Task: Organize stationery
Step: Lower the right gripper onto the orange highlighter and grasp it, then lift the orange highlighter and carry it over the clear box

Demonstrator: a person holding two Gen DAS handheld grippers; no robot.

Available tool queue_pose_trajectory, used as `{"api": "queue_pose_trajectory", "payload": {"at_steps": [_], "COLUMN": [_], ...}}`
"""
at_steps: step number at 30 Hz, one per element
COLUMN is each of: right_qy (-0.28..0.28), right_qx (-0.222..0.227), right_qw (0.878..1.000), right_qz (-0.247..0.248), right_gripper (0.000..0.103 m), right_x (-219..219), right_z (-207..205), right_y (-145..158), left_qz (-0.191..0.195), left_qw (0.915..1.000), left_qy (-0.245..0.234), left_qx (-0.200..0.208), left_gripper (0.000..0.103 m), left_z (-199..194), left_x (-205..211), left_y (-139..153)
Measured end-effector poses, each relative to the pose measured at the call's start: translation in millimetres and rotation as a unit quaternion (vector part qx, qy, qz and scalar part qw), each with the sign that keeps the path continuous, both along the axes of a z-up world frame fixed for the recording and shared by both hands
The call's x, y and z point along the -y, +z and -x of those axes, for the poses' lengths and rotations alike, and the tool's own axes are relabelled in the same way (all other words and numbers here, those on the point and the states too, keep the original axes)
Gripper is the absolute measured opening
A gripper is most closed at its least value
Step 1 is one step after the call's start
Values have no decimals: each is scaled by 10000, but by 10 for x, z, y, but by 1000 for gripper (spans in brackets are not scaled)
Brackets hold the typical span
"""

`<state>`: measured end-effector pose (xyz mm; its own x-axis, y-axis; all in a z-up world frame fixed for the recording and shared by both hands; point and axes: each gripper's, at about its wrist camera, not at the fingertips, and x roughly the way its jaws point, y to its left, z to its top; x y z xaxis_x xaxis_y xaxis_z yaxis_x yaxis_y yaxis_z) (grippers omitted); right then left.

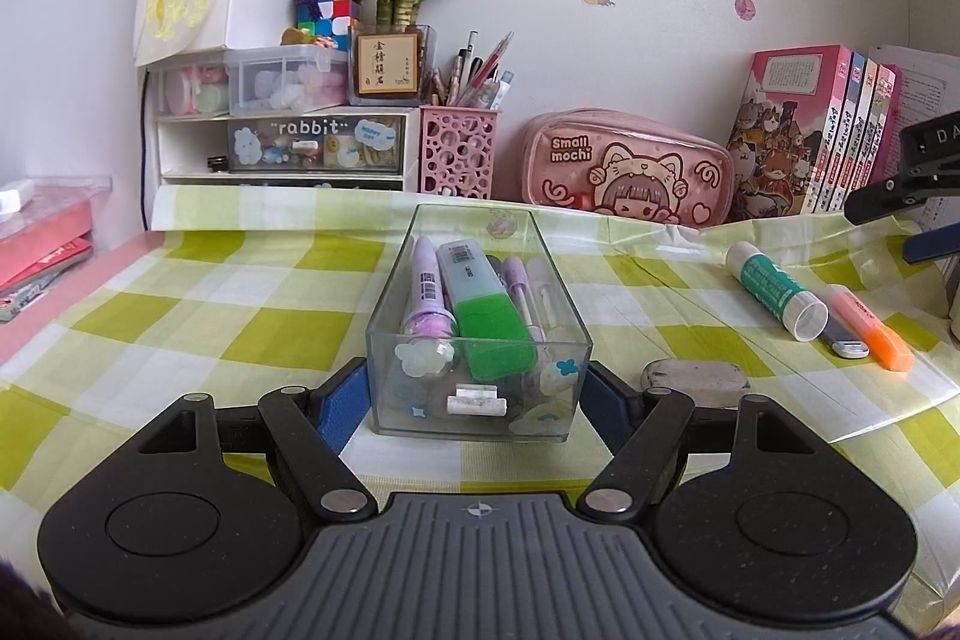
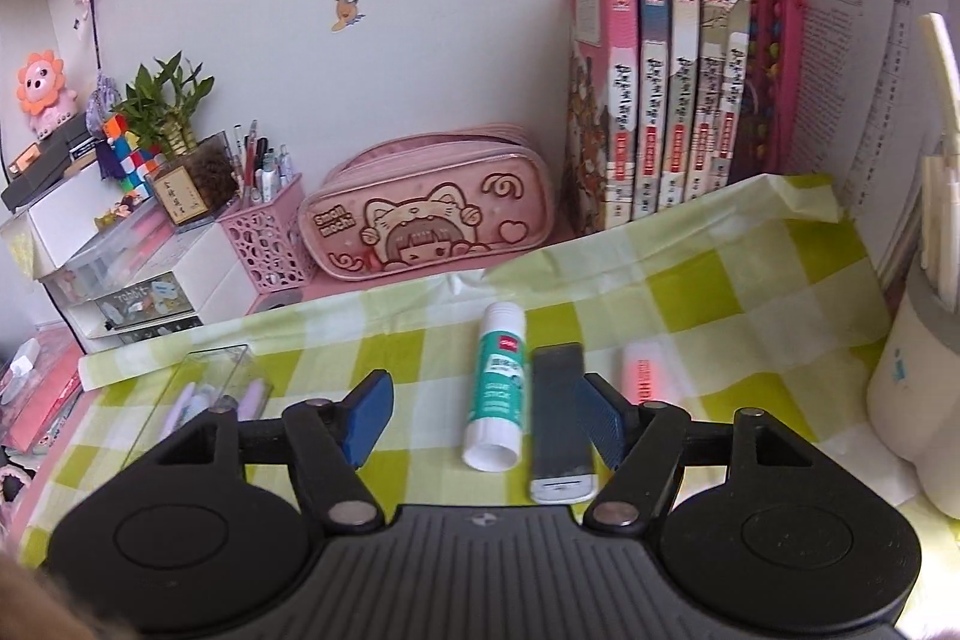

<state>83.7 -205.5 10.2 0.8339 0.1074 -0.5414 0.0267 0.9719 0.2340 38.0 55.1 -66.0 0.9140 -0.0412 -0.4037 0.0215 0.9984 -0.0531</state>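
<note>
A clear plastic box (image 1: 384,388) stands on the green checked cloth (image 1: 180,316), and my left gripper (image 1: 477,403) is shut on its near end, one blue pad on each side wall. Inside lie a green highlighter (image 1: 489,334), a purple marker (image 1: 426,298) and other pens. To the right lie a glue stick (image 1: 774,289), an orange highlighter (image 1: 870,325) and a dark flat case (image 1: 843,343). My right gripper (image 2: 485,415) is open just above the cloth, with the glue stick (image 2: 498,388) and the dark case (image 2: 561,418) lying between its fingers, untouched.
A pink pencil case (image 2: 432,214), a pink pen holder (image 2: 270,244), drawer units (image 1: 282,142) and a row of books (image 2: 660,88) line the back wall. A white cup (image 2: 912,388) stands at the right. A grey metal piece (image 1: 696,379) lies beside the box.
</note>
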Motion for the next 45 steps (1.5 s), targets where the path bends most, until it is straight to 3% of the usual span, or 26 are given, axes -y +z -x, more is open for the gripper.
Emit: {"api": "queue_pose_trajectory", "payload": {"at_steps": [9, 15, 24, 30, 32, 37, 45], "right_qy": [-644, -692, -667, -635, -659, -653, -715], "right_qx": [-271, -571, -704, -726, -730, -768, -620], "right_qw": [9975, 9958, 9943, 9903, 9894, 9873, 9906], "right_qz": [-59, 191, 453, 996, 1067, 1227, 987], "right_gripper": [75, 75, 56, 39, 29, 27, 27], "right_x": [490, 509, 439, 304, 278, 198, 229], "right_z": [-40, -116, -185, -200, -204, -200, -135], "right_y": [-180, -384, -544, -569, -566, -552, -405], "left_qz": [19, 16, 5, 14, 34, 23, 9], "left_qw": [10000, 10000, 10000, 10000, 10000, 10000, 10000], "left_qy": [-35, -31, -30, -39, -48, -52, -44], "left_qx": [10, 10, 5, 25, 32, 31, 22], "left_gripper": [74, 74, 74, 74, 74, 74, 74], "left_z": [-1, -1, 0, 4, 7, 12, 13], "left_x": [-4, -4, -7, -6, -14, -8, -1], "left_y": [-1, -1, -3, -6, -6, -1, 0]}}
